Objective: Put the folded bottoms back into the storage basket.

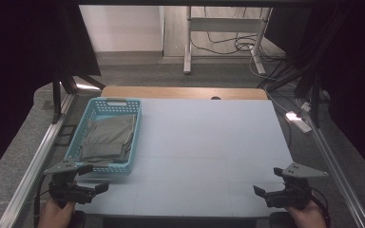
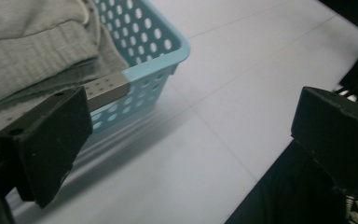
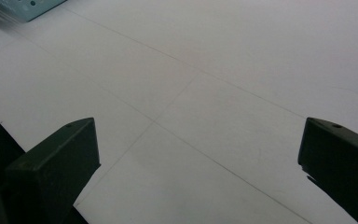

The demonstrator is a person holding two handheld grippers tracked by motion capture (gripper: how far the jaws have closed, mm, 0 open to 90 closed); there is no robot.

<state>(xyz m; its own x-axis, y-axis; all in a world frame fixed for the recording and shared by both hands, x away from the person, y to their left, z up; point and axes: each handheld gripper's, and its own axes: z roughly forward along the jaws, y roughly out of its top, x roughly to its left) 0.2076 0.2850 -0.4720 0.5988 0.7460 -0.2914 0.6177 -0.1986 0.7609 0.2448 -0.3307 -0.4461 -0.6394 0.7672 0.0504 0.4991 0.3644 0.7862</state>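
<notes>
Two tongs rest at the near edge of the table (image 1: 204, 142), one in each of our hands. We hold the left tongs (image 1: 95, 188) at the near left corner, just in front of a light blue perforated basket (image 1: 130, 142). In the left gripper view its jaws stand wide apart with nothing between them, and the basket's near corner (image 2: 168, 51) sits just beyond the left jaw. We hold the right tongs (image 1: 261, 191) at the near right corner, well apart from the basket. Its jaws are also spread wide and grip nothing; in the right gripper view we see the pale blue table surface (image 3: 205, 93) between them, crossed by faint seam lines, with a corner of the basket (image 3: 23, 9) far off at the top left.

Folded grey cloth (image 1: 107, 137) lies inside the basket, filling most of its floor. From the left gripper view the cloth (image 2: 32, 42) looks ribbed and stacked in layers, reaching up close to the rim. The basket stands on the left side of the table, its handle end away from us. Our left hand (image 1: 57, 213) and right hand (image 1: 306, 216) grip the handles from below.
</notes>
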